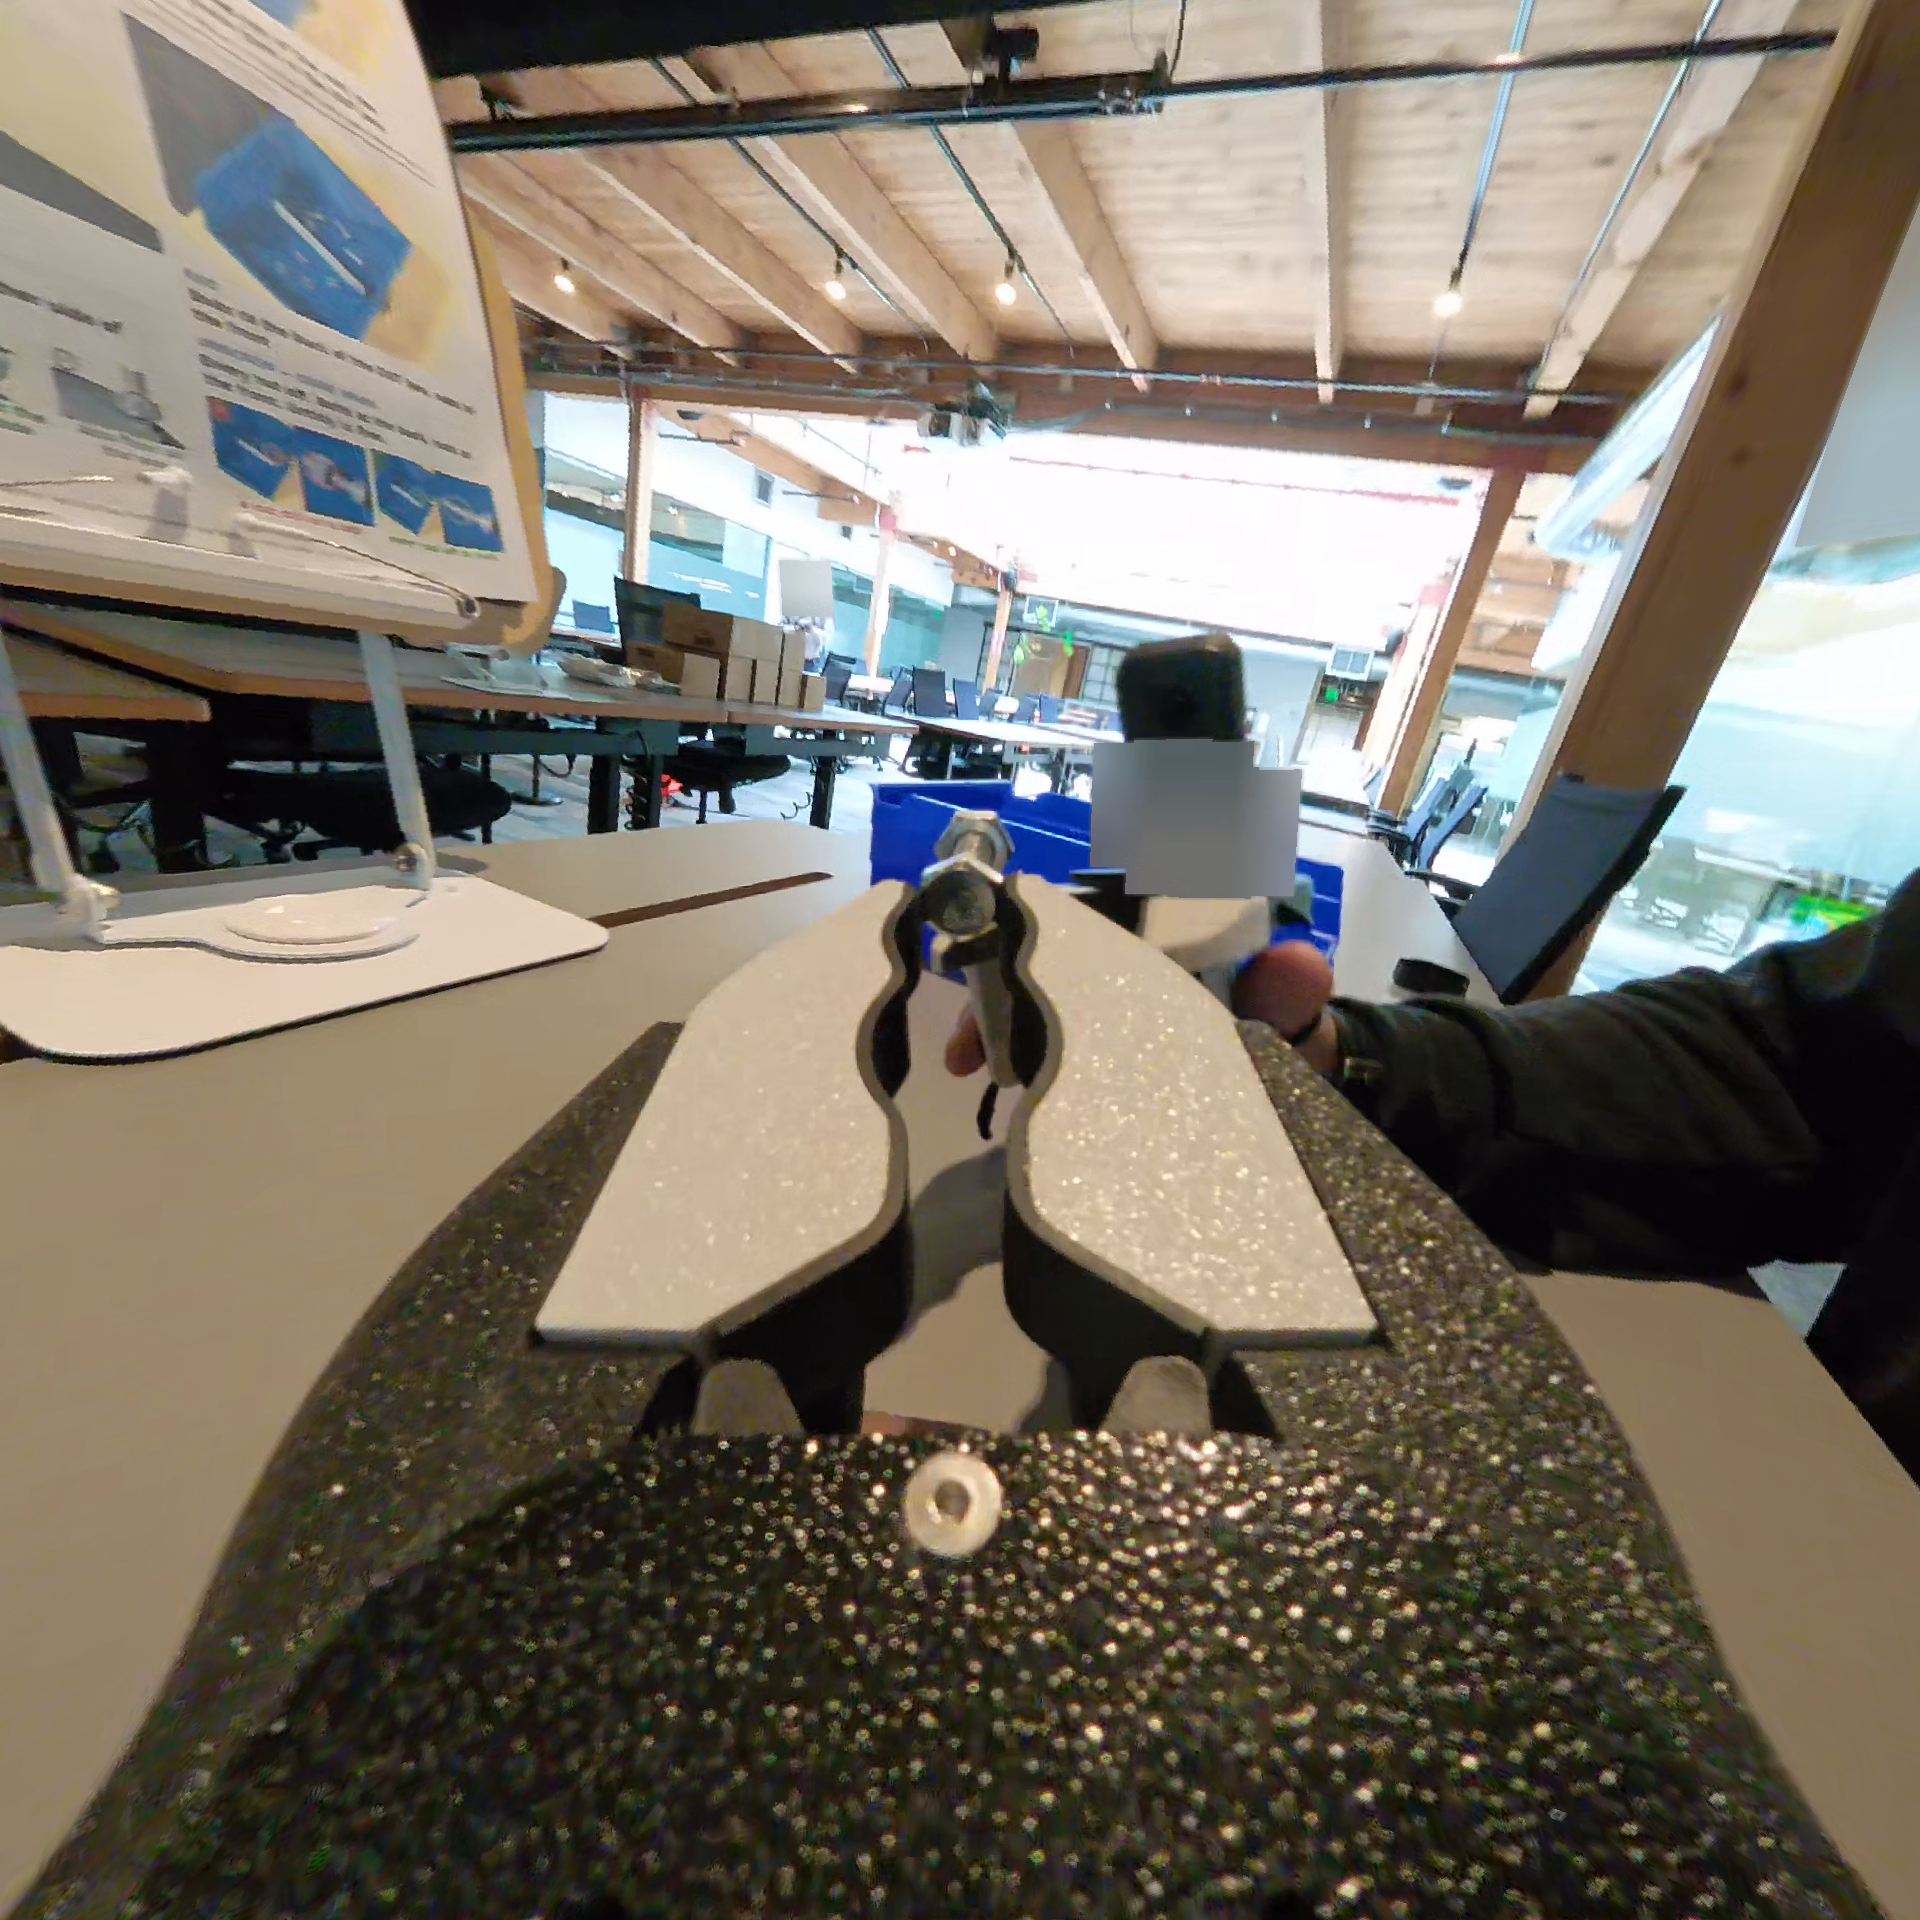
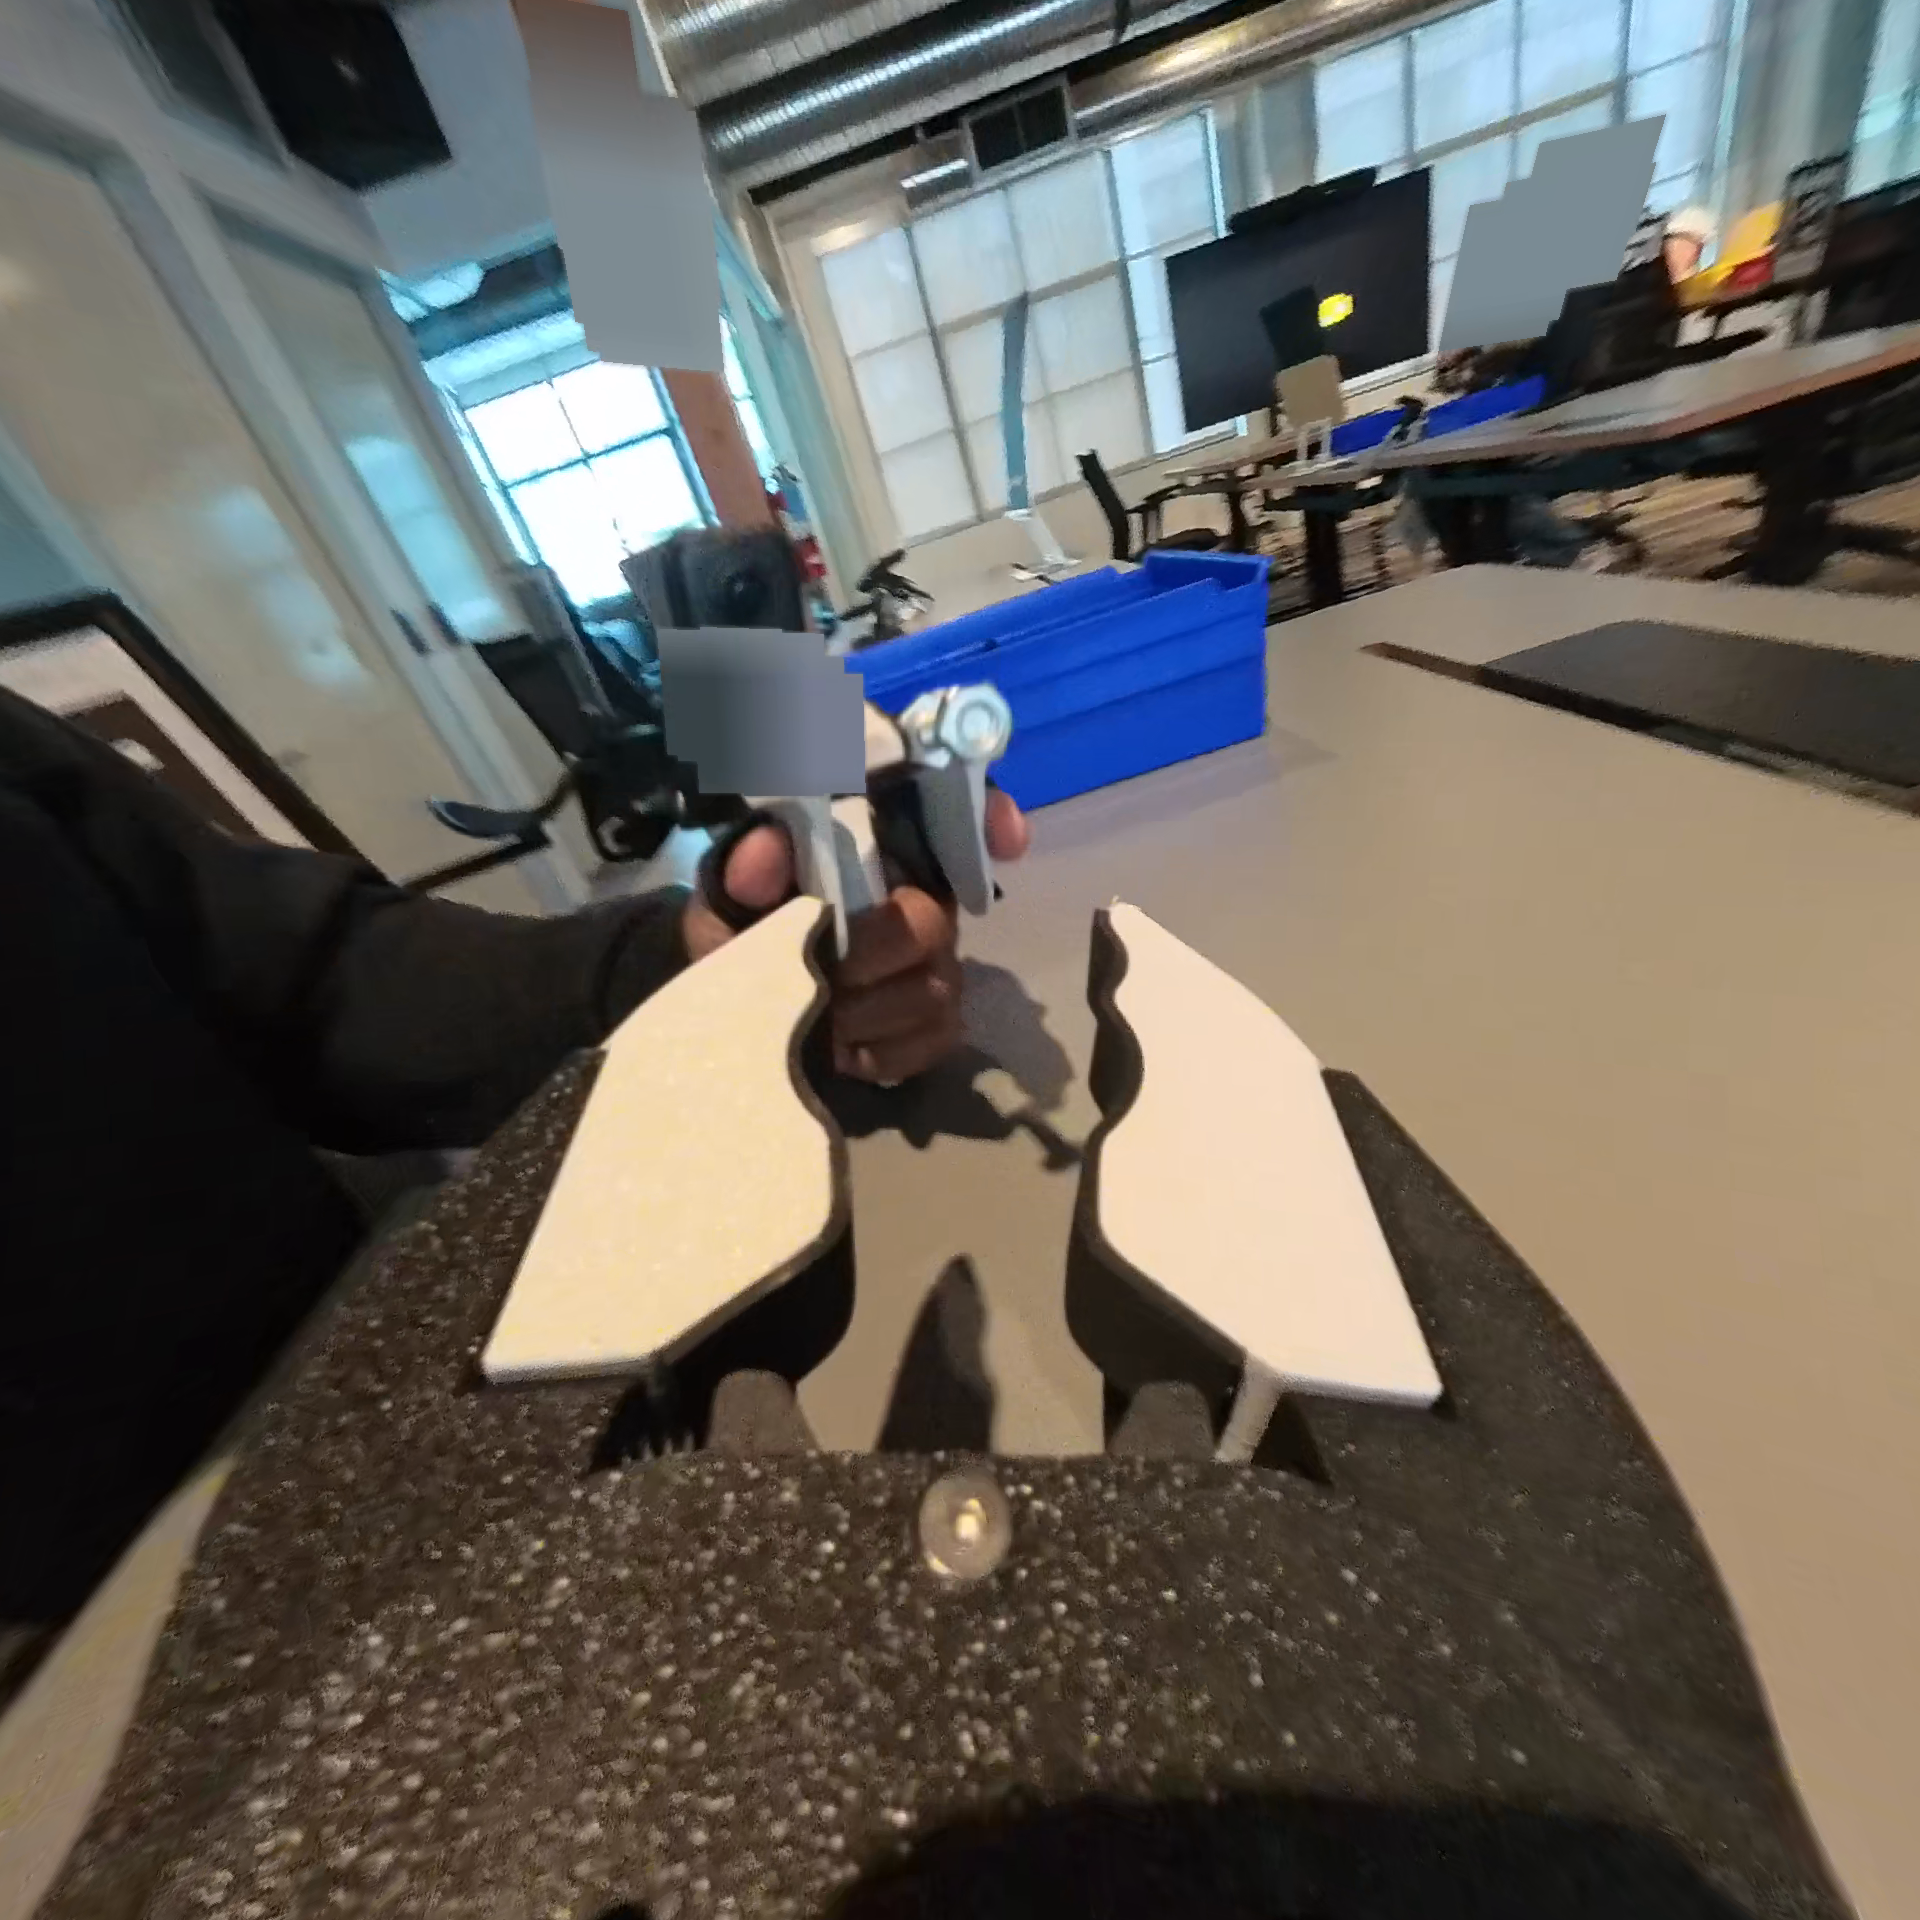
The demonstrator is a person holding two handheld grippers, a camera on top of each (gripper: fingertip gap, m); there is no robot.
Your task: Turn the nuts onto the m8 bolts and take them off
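Note:
My left gripper (image 1: 961, 894) is shut on a silver M8 bolt (image 1: 975, 935) that runs along the gap between its fingers. The bolt's end sticks out past the fingertips. A hex nut (image 1: 968, 837) sits on that end, with a second one close behind it. In the right wrist view the left gripper (image 2: 940, 753) is held up in a hand, with the bolt end and nut (image 2: 971, 720) facing me. My right gripper (image 2: 961, 920) is open and empty, a short way in front of the bolt and lower than it.
A blue bin (image 1: 935, 816) stands on the grey table (image 1: 312, 1195) behind the bolt and also shows in the right wrist view (image 2: 1091, 665). A document stand (image 1: 260, 312) on a white base (image 1: 312, 935) is at the left. A black mat (image 2: 1714, 696) lies at the right. Some 5 cm of space lies between my two pairs of fingers.

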